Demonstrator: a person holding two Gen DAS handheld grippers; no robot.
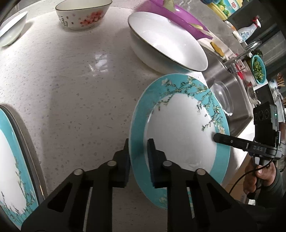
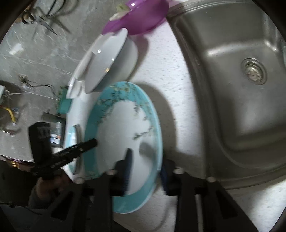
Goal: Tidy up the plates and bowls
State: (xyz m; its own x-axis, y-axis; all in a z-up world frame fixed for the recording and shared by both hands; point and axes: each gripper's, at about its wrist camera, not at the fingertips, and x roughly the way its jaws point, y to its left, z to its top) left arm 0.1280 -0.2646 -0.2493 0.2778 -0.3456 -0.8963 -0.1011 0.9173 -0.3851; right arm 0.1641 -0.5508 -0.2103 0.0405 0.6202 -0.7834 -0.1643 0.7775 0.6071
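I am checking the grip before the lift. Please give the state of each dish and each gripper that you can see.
Turquoise plate: gripped on two opposite rim edges, tilted.
Left gripper: shut on the plate rim.
Right gripper: shut on the plate rim.
White bowl: upright, empty, on the counter.
Flowered bowl: upright on the counter.
Second turquoise plate: lying flat, untouched.
Sink: basin empty in the right wrist view.

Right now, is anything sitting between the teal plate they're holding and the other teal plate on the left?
Nothing visible. Both the left gripper and right gripper clamp the teal plate; only bare countertop lies between it and the other teal plate.
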